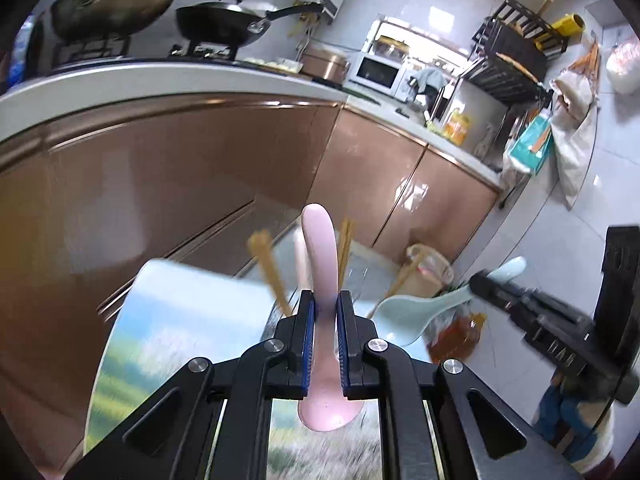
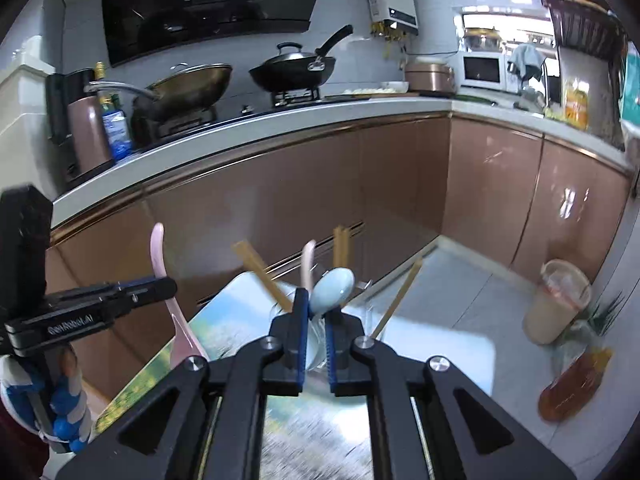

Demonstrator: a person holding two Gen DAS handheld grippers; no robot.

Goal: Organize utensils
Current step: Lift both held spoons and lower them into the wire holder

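In the left wrist view my left gripper [image 1: 324,300] is shut on a pink spoon [image 1: 318,248], whose handle sticks up past the pads and whose bowl hangs toward the camera. At the right, my right gripper [image 1: 482,280] is shut on a light blue spoon [image 1: 416,312]. The right wrist view shows the right gripper [image 2: 317,308] clamped on that blue spoon [image 2: 334,288]. The left gripper [image 2: 164,284] holds the pink spoon [image 2: 157,248] at the left. Behind the fingers, wooden chopsticks [image 2: 260,272] and a second pink spoon [image 2: 308,260] stand in clear glassware [image 2: 374,322]. Both views are blurred.
A small table with a landscape-print top [image 2: 440,348] lies under both grippers. Beyond it run brown cabinets [image 2: 320,184] under a white counter with two woks [image 2: 292,68]. On the floor at the right stand a plastic drink cup [image 2: 556,304] and an oil bottle [image 2: 572,384].
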